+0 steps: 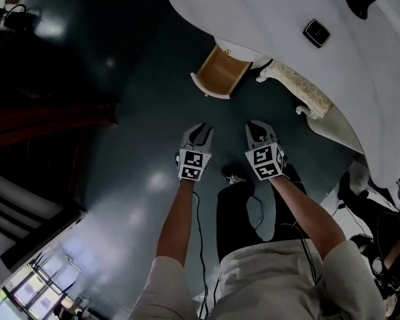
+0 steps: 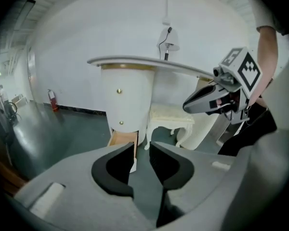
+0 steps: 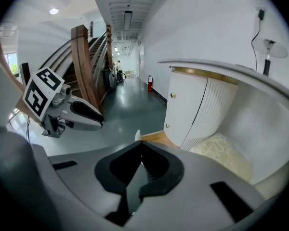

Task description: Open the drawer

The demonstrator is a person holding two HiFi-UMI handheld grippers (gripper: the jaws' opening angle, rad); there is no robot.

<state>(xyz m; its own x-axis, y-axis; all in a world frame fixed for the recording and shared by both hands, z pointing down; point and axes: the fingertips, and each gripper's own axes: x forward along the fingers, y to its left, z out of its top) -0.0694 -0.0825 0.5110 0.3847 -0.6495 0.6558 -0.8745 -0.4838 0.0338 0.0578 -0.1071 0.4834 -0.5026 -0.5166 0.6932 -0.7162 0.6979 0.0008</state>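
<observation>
The bottom drawer (image 1: 220, 72) of the white curved desk (image 1: 273, 19) stands pulled out, its wooden inside showing; it also shows in the left gripper view (image 2: 123, 138) and the right gripper view (image 3: 156, 137). Both grippers hang in the air, well short of the drawer and apart from it. My left gripper (image 1: 197, 135) (image 2: 142, 146) is open, with a narrow gap and nothing between its pads. My right gripper (image 1: 257, 131) (image 3: 142, 146) is shut, tips meeting, and empty. Each gripper shows in the other's view, the right (image 2: 188, 105) and the left (image 3: 100, 121).
A cream padded stool (image 1: 297, 89) stands beside the drawer under the desk's edge. On the desk top lie a small black device (image 1: 317, 33) and cables. A wooden staircase (image 3: 82, 61) rises at the left. The floor (image 1: 140, 145) is dark and glossy.
</observation>
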